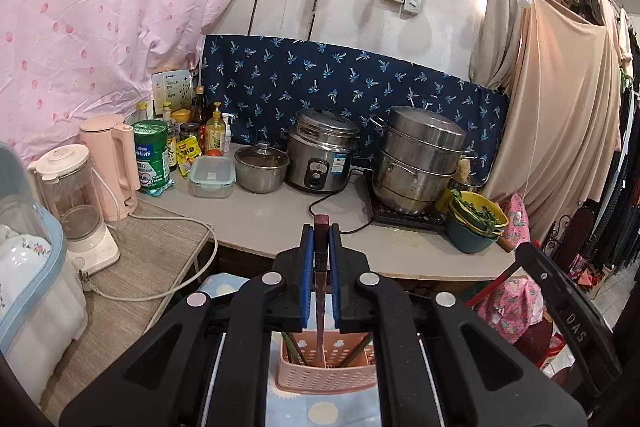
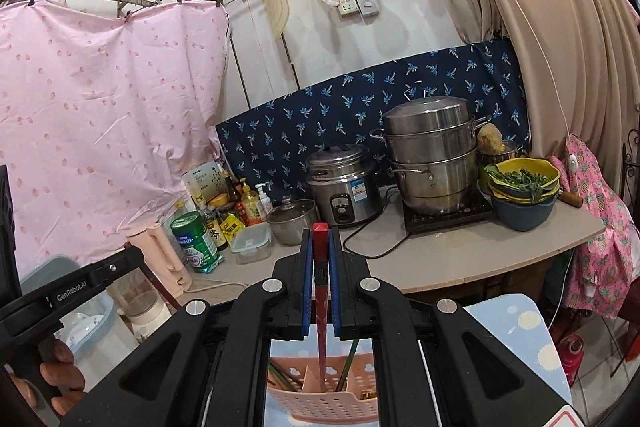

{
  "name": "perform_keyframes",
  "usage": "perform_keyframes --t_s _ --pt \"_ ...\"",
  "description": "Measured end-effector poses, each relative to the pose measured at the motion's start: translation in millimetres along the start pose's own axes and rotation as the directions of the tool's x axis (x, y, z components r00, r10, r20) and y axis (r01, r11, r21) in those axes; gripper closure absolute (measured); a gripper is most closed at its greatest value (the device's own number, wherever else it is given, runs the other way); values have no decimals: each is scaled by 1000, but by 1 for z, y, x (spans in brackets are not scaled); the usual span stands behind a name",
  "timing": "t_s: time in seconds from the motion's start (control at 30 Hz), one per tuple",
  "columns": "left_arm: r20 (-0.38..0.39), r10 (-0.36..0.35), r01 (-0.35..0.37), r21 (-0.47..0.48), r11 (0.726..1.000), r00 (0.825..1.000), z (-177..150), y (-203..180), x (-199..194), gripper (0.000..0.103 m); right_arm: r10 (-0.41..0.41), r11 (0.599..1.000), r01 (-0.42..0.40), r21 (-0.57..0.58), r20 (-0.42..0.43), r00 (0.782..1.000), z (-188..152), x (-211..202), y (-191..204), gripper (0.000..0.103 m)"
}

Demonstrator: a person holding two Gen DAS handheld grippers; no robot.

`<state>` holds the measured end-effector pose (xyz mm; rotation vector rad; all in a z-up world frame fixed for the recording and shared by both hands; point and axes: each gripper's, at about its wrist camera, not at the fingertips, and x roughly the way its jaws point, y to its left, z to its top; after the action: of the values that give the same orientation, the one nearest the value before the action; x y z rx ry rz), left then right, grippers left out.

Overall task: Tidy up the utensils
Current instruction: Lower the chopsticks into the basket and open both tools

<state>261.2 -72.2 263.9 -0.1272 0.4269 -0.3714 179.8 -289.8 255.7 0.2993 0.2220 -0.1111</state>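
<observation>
My left gripper (image 1: 321,227) is shut on a dark maroon chopstick (image 1: 321,291) that runs down between its blue pads toward a pink perforated utensil basket (image 1: 326,373) below. Several green and brown chopsticks lean inside that basket. My right gripper (image 2: 321,233) is shut on a red chopstick (image 2: 321,291), whose lower end hangs inside the pink basket (image 2: 324,401), beside a divider wall. The basket stands on a pale blue patterned cloth (image 2: 516,327). The other gripper's black body (image 2: 72,287) shows at the left of the right wrist view, with a hand (image 2: 56,371) on it.
A grey counter (image 1: 280,219) ahead carries a rice cooker (image 1: 320,151), a stacked steel steamer (image 1: 420,159), a small lidded pot (image 1: 262,163), a plastic box (image 1: 211,175), bottles, a pink kettle (image 1: 110,163), a blender (image 1: 76,203) and bowls of greens (image 1: 476,223). Curtains hang left and right.
</observation>
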Motion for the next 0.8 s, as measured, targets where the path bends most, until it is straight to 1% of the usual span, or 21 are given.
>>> perform_keyframes --t_s 0.17,0.37,0.6,0.8 --pt "-23 17 -17 -3 1000 1000 -7 5 23 96 -6 1000 6 -5 -38 999 -14 25 -2 96" --pt "-62 27 -27 -6 1000 998 -23 10 47 96 -15 1000 14 -11 -83 996 -31 49 -5 96" --pt "-101 27 -28 -1 1000 995 -37 12 64 96 -26 1000 26 -6 -136 990 -53 71 -10 96" --pt "-134 30 -31 -3 1000 991 -48 14 74 95 -36 999 34 -15 -172 984 -67 79 -12 96"
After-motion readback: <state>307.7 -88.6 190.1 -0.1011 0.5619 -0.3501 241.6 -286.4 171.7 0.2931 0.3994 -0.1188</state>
